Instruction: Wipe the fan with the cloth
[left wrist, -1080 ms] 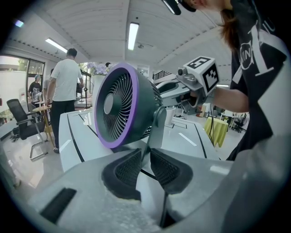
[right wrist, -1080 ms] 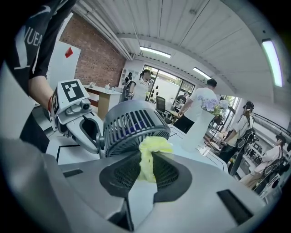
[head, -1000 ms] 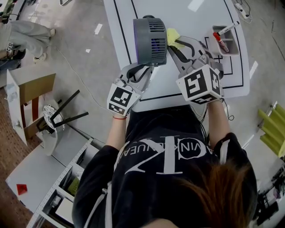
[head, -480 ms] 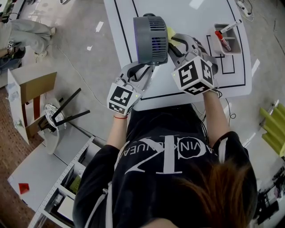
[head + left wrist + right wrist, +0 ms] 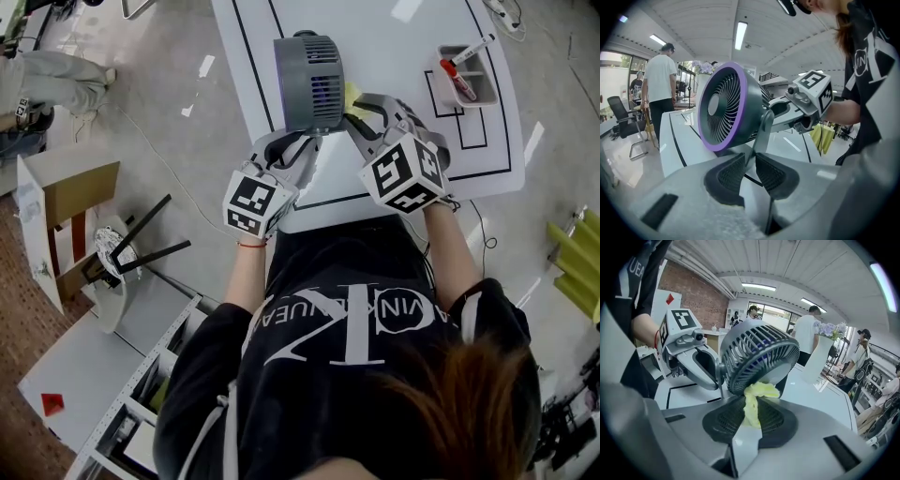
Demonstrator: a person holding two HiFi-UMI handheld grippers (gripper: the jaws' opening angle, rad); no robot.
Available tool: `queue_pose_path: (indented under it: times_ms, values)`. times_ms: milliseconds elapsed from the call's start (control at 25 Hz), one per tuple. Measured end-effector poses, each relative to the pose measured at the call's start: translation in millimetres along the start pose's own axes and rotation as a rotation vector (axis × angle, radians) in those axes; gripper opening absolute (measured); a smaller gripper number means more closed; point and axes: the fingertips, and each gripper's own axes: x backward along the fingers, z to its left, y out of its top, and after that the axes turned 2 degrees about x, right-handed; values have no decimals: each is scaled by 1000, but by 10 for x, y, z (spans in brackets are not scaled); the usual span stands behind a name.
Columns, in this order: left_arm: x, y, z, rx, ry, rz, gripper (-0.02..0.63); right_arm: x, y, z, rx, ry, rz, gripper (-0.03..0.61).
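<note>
A grey fan [image 5: 312, 82] with a purple front rim stands on the white table [image 5: 394, 47]. My left gripper [image 5: 302, 142] is shut on the fan's stand arm [image 5: 761, 133], just below the fan head [image 5: 726, 108]. The right gripper [image 5: 356, 117] is shut on a yellow cloth [image 5: 756, 399], whose free end is pressed against the lower part of the rear grille [image 5: 759, 352]. From the head view only a sliver of the cloth [image 5: 351, 94] shows, to the right of the fan.
A grey tray [image 5: 466, 64] with marker pens sits at the table's right, inside black floor-plan lines. A white vase with flowers [image 5: 819, 357] stands behind the fan. The table's near edge runs under both grippers. Several people stand in the background; a box and a black stand lie on the floor at left.
The right gripper has moved left with the cloth, up against the back of the fan, so the cloth is now mostly hidden. The left gripper keeps its hold on the stand.
</note>
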Motion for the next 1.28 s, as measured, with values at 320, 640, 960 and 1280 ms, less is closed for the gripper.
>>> queue_pose_path:
  times_ms: [320,640,960,1280]
  values:
    - [33,50,-10,70,36,-15,79,258,123,82,-14,-1,-39,72]
    - [264,168,36,144,87,-105,11,511,283,56,-115,-20,-131,72]
    - [571,465,310,200,193,-260,11,827,555,-164,-264,-61,-295,71]
    - [913,891,476,173,302,-432,11,1080,648,-315,-277,-142,-347,69]
